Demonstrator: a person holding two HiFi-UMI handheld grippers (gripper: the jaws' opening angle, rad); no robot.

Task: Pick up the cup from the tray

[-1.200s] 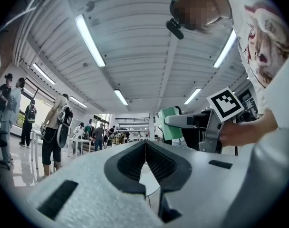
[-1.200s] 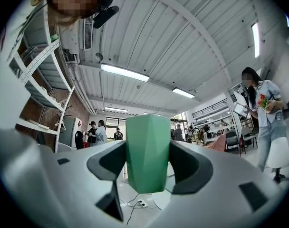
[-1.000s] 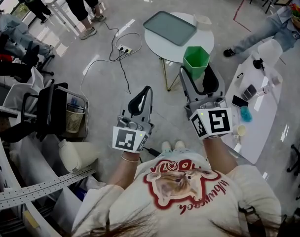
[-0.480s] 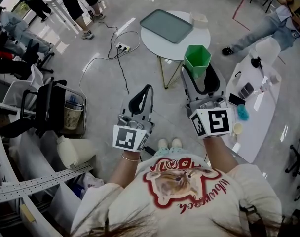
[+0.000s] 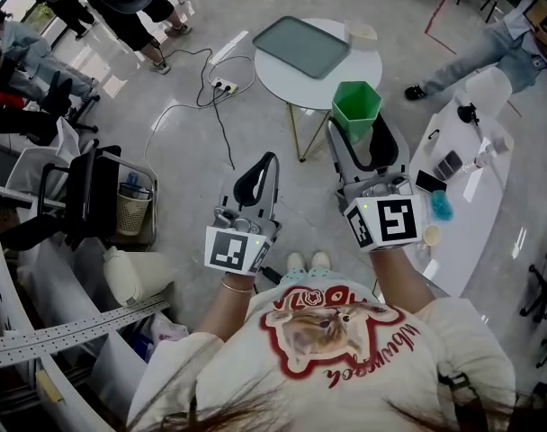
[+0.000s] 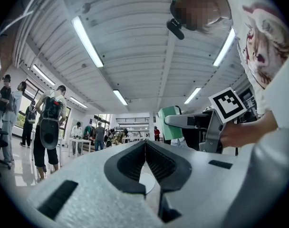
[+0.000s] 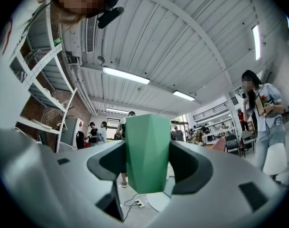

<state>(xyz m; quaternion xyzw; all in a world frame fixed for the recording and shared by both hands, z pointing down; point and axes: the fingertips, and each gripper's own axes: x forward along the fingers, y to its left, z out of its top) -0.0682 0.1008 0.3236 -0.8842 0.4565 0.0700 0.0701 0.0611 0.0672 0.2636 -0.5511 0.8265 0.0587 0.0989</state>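
A green faceted cup is held in the air by my right gripper, whose jaws are shut on its sides; in the right gripper view the cup fills the gap between the pads. The grey-green tray lies bare on the round white table, beyond and left of the cup. My left gripper hangs over the floor to the left, jaws shut with nothing between them.
A power strip with cables lies on the floor left of the table. A long white table with small items runs along the right. A black chair and basket stand at left. People stand at top left and top right.
The view has shifted slightly; the round table and tray sit a little higher and further left in the picture. Both grippers keep their pose, the right still holding the cup.
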